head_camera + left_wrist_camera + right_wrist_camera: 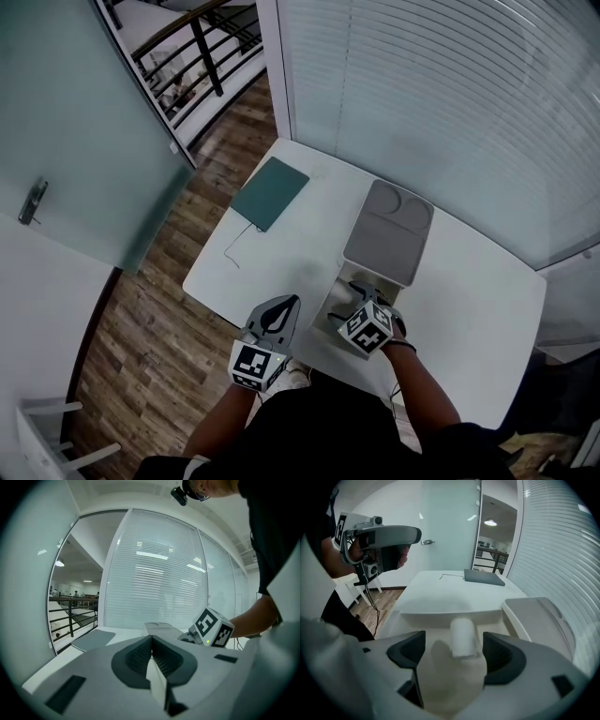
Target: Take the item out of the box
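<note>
the white roll (464,637) lies on the floor of the open box (440,613), lengthwise along the line of the right gripper (454,654). its near end is in the gap between the jaws and the rest of it points away ahead of them. those jaws stand wide apart and hold nothing. each pad is clear of the roll, and the roll looks to lie a little lower than the jaw tips. the box's lid (539,616) lies folded back flat on the desk (300,253), off to the side of the right jaws.

the left gripper (151,641) has its jaws pressed together with nothing between them. it is held up off the desk, beside the box rather than over it, and plays no part in the grasp.

as a judgement, the step in hand is the reach: the right jaws are lined up around the item but have not closed, so nothing has been lifted out yet. the next move calls for lowering the right jaws until the pads flank the roll's sides, then closing across its width. the roll is round and could slip forward out of the jaws if pinched near its end. after that, a straight lift should clear the box wall just ahead of the jaws.
</note>
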Demonstrator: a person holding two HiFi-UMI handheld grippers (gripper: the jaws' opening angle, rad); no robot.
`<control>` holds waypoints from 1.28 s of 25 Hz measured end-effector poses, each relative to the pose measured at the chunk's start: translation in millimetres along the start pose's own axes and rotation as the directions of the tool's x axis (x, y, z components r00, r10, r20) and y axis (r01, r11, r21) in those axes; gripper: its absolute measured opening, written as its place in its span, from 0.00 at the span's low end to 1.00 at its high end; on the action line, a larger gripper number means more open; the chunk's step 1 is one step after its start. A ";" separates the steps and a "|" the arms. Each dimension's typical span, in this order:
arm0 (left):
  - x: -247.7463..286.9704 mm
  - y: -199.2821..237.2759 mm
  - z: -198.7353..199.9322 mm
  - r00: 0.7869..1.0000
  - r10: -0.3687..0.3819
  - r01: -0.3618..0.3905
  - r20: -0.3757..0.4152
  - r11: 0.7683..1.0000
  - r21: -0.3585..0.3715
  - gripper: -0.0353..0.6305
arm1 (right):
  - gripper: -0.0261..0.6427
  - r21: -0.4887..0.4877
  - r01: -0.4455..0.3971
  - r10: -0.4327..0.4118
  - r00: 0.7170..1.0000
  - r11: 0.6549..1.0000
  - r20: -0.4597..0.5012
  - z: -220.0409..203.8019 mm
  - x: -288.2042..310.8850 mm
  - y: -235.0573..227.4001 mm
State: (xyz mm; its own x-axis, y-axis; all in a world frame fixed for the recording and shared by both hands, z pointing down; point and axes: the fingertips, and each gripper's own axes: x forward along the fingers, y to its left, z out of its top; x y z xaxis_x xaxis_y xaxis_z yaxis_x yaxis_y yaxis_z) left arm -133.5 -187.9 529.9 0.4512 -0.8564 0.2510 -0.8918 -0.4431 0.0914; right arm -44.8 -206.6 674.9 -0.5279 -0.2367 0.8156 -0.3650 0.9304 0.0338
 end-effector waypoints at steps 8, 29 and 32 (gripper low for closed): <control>14.7 3.5 -0.3 1.000 0.017 -0.017 -0.024 1.000 0.008 0.07 | 0.59 -0.017 -0.012 0.012 1.000 1.000 0.016 6.3 10.5 -8.5; 17.5 26.4 2.1 0.995 -0.091 0.091 -0.028 0.996 0.005 0.07 | 0.31 -0.047 0.067 -0.072 0.990 0.997 -0.122 -5.8 23.2 -12.2; 17.2 30.4 4.7 0.995 -0.100 0.100 -0.027 0.995 0.008 0.07 | 0.31 -0.013 0.076 -0.077 0.990 0.997 -0.120 -6.7 21.4 -11.1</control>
State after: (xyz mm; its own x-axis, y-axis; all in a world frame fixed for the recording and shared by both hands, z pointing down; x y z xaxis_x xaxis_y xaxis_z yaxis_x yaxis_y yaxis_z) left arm -152.7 -217.3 532.4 0.5370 -0.8004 0.2664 -0.8418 -0.5288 0.1079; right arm -46.9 -220.1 695.8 -0.4019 -0.2726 0.8742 -0.3947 0.9130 0.1033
